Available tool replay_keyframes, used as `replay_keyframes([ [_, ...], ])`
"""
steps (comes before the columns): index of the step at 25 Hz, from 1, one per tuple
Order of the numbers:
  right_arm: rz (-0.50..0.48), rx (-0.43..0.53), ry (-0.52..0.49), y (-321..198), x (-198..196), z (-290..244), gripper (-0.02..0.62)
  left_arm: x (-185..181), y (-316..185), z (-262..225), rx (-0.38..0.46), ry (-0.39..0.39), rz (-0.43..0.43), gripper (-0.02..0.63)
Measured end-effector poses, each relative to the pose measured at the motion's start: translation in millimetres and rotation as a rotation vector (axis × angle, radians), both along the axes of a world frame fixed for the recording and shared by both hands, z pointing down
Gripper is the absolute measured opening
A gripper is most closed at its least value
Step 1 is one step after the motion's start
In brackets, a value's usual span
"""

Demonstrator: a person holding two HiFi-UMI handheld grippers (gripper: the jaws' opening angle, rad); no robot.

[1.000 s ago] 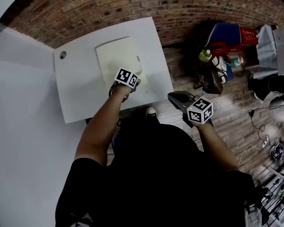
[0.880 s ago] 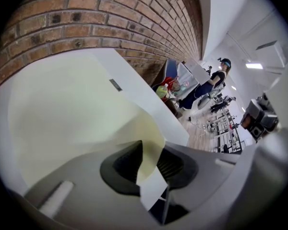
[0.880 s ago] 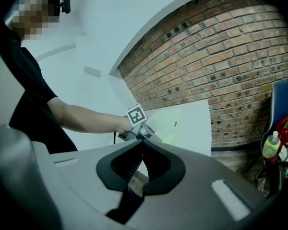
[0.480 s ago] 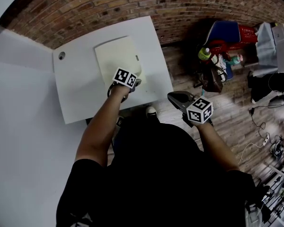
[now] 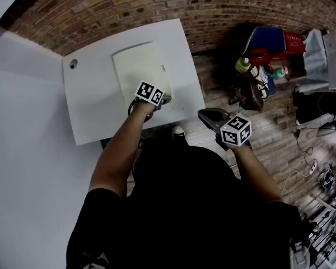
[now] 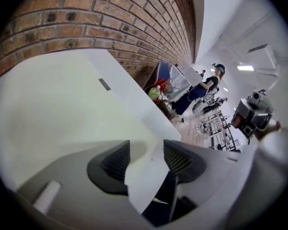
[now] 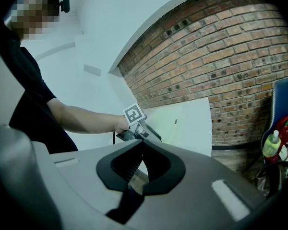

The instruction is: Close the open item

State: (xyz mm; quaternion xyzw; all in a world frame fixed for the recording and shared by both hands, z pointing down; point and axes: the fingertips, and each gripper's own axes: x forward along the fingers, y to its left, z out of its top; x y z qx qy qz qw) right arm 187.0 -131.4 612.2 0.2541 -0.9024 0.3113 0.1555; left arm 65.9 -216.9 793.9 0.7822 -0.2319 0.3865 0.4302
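A pale cream folder lies flat and closed on the white table, with a small grey tab on its right edge. My left gripper is at the folder's near right corner. In the left gripper view the jaws are opening; only the table's white corner shows between them, and the cream cover spreads out to the left. My right gripper hangs off the table's right side over the floor. Its jaws are shut with nothing in them.
A brick wall runs behind the table. A round hole marks the table's far left corner. Bags and a green bottle stand on the wooden floor at right. A person stands far off in the room.
The left gripper has shifted slightly at the folder's near right corner. The folder stays flat and the right gripper has not moved.
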Motion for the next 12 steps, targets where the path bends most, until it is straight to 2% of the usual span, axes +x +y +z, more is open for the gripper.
replay_keyframes([
  [4,-0.002,-0.003,0.003,-0.1,0.5,1.8,0.002,-0.4,-1.1,-0.4,-0.018,0.035,-0.032,0.216],
  [12,-0.004,0.008,0.005,-2.4,1.3,0.3,0.002,-0.4,-2.0,-2.0,-0.004,0.034,-0.040,0.216],
])
